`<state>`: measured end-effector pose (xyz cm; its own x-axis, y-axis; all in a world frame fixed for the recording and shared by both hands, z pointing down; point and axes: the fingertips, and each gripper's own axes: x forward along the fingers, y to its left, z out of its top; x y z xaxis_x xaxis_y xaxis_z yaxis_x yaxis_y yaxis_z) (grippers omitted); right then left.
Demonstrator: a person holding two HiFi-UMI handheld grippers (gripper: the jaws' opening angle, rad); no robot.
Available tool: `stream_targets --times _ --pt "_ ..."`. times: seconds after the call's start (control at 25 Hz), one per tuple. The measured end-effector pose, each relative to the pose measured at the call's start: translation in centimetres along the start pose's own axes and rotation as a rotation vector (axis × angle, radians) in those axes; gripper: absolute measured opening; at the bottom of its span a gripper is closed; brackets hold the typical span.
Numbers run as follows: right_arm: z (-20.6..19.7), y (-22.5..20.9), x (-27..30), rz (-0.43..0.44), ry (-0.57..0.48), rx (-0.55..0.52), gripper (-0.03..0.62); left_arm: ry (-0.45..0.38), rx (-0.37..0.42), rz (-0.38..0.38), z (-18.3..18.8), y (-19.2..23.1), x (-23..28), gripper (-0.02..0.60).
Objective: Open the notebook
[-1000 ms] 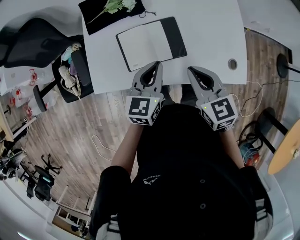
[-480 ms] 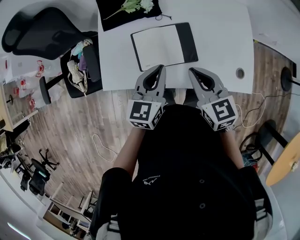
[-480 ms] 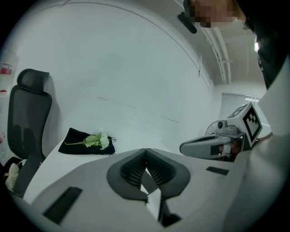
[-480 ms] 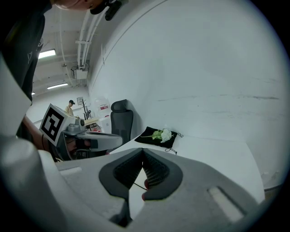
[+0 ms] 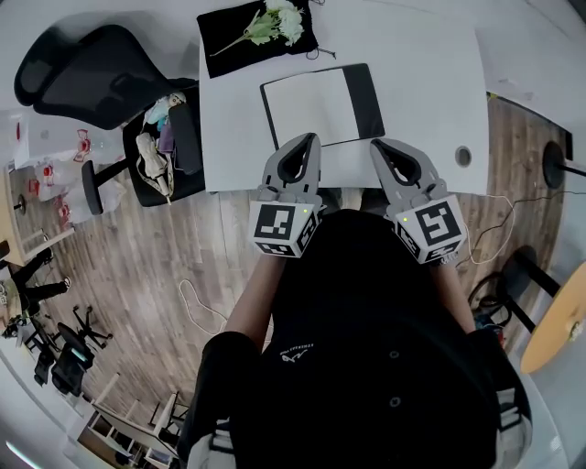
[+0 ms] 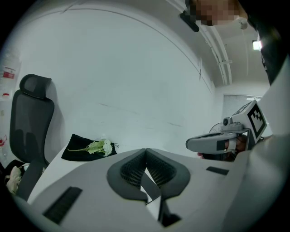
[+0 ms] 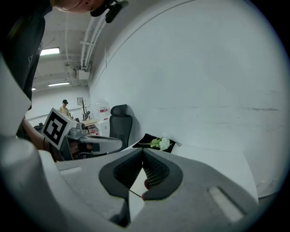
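At the far left of the worktop (image 5: 421, 82) lies a black cloth (image 5: 224, 41) with a pale flower (image 5: 273, 22) on it. Just right of that, the notebook (image 5: 316, 105) lies flat near the front edge, showing a white page with a dark panel along its right side. It looks already spread open, though I cannot tell cover from page.

The left tongs (image 5: 309, 139) hover just short of its near edge, clenched tip to tip with nothing between them, as their own view confirms (image 6: 146, 152). The right tongs (image 5: 377, 145) sit beside them, also clenched and empty (image 7: 142, 152).

The notebook is probably light and thin, with a fairly stiff cover and limp pages, and it may slide on the smooth worktop. The best hold is likely a free outer edge away from the spine, with the other tongs pinning the flat part.
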<state>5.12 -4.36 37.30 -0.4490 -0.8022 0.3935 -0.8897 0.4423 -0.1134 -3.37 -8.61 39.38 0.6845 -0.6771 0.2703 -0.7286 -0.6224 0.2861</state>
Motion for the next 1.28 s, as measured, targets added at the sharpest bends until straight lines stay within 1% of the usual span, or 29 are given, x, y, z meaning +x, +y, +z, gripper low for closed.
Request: stream_targets --times 0.2,0.56,0.76,0.88,1.12,1.28 --pt "1.2 -0.5 -0.5 -0.020 -0.027 -0.006 0.006 -0.030 0.020 -0.006 1.4 -0.1 0.3 0.006" --pt "4.9 -0.9 -1.3 -0.040 -0.113 -0.038 0.005 -0.084 0.056 -0.012 4.8 -0.6 0.3 0.006" --pt "7.0 -1.8 -2.4 -0.061 -0.177 -0.013 0.005 -0.122 0.091 -0.019 7.1 -1.2 0.0 0.006" --pt "8.0 -2.5 -3.1 -0.078 -0.211 -0.004 0.005 -0.153 0.113 -0.036 8.4 -1.7 -0.1 0.006" --pt "10.0 -3.9 -4.7 -0.118 -0.250 -0.011 0.005 -0.192 0.137 -0.025 10.6 -2.0 -0.6 0.006" --pt "11.3 -4.7 -5.5 -0.123 -0.304 0.034 0.005 -0.213 0.137 -0.027 11.5 -2.0 -0.5 0.006"
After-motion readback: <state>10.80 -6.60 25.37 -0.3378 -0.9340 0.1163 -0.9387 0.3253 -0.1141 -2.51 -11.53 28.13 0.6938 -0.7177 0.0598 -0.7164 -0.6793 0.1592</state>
